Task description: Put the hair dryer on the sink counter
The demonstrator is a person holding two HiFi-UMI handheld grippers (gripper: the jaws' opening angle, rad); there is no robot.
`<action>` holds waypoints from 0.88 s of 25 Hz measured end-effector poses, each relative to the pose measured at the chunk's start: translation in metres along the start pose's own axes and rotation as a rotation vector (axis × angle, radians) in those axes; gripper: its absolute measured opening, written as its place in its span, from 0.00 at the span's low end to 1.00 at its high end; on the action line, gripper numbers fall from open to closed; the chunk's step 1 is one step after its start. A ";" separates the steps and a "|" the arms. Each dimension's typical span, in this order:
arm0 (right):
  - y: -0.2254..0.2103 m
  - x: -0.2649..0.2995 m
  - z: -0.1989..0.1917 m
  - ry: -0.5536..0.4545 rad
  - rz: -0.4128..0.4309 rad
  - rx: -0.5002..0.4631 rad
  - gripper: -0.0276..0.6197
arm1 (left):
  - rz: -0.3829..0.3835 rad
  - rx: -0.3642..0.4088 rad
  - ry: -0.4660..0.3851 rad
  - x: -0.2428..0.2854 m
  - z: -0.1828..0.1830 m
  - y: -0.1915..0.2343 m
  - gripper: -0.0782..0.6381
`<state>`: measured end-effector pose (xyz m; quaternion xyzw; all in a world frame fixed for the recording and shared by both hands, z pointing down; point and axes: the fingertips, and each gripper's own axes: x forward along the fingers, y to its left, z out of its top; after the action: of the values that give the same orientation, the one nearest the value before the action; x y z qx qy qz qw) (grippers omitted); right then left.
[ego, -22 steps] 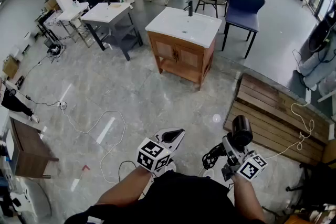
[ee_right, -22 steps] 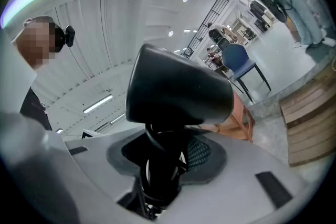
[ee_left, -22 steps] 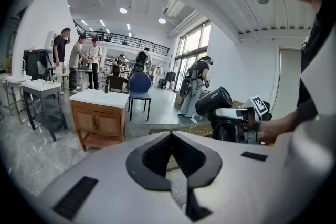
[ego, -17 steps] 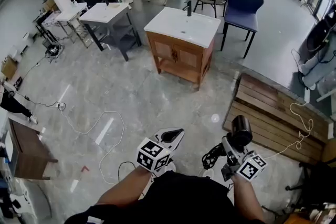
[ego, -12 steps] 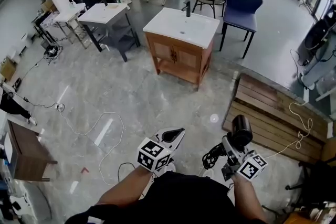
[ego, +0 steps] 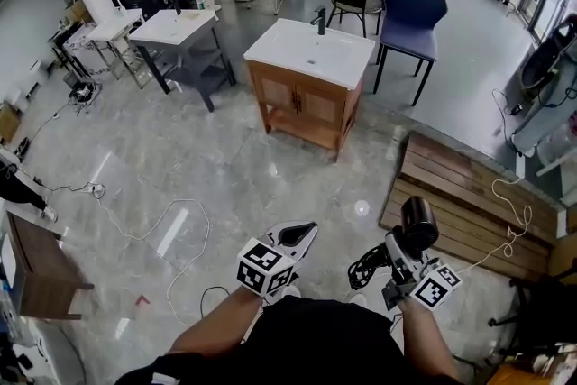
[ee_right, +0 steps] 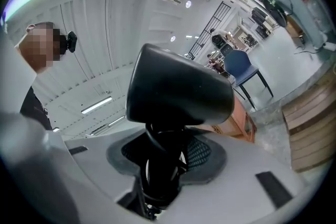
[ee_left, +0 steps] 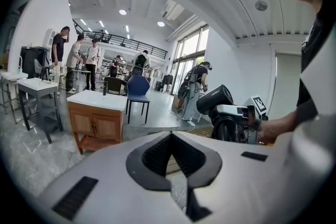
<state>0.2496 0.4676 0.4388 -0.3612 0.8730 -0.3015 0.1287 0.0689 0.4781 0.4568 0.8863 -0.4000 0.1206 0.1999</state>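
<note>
The right gripper (ego: pixel 398 253) (ee_right: pixel 166 153) is clamped partway closed on the handle of the black hair dryer (ego: pixel 417 224) (ee_right: pixel 178 93), its ribbed pads pressing the handle from both sides. The dryer's barrel stands above the jaws, and its black cord (ego: pixel 364 267) hangs in loops beside the handle. The left gripper (ego: pixel 297 236) (ee_left: pixel 171 137) is just to the left, tilted slightly down, its jaw tips together with nothing between them. Both are held low in front of the person's body, over the grey marble-look floor (ego: pixel 225 167). The sink counter (ego: pixel 334 59) stands well apart, straight ahead: a white top with a black faucet (ego: pixel 321 17) on a wooden cabinet (ego: pixel 302 106). A blue chair (ego: pixel 411 9) stands behind it, and a slatted wooden platform (ego: pixel 460 194) lies to the right.
</note>
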 end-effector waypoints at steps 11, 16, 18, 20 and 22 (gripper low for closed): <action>0.030 0.030 -0.038 -0.024 -0.064 0.002 0.27 | -0.030 0.015 0.036 -0.047 -0.024 0.050 0.11; 0.042 0.045 -0.051 -0.007 -0.083 0.004 0.27 | -0.011 -0.010 0.040 -0.066 -0.031 0.075 0.11; 0.046 0.051 -0.053 0.003 -0.086 0.000 0.27 | -0.013 -0.025 0.037 -0.070 -0.032 0.080 0.11; 0.048 0.058 -0.054 0.004 -0.086 -0.002 0.27 | -0.019 -0.025 0.038 -0.071 -0.034 0.082 0.11; 0.048 0.065 -0.055 0.009 -0.085 0.005 0.27 | -0.018 -0.034 0.035 -0.071 -0.035 0.087 0.11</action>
<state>0.1527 0.4717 0.4520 -0.3963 0.8567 -0.3105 0.1126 -0.0452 0.4893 0.4841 0.8840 -0.3905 0.1275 0.2229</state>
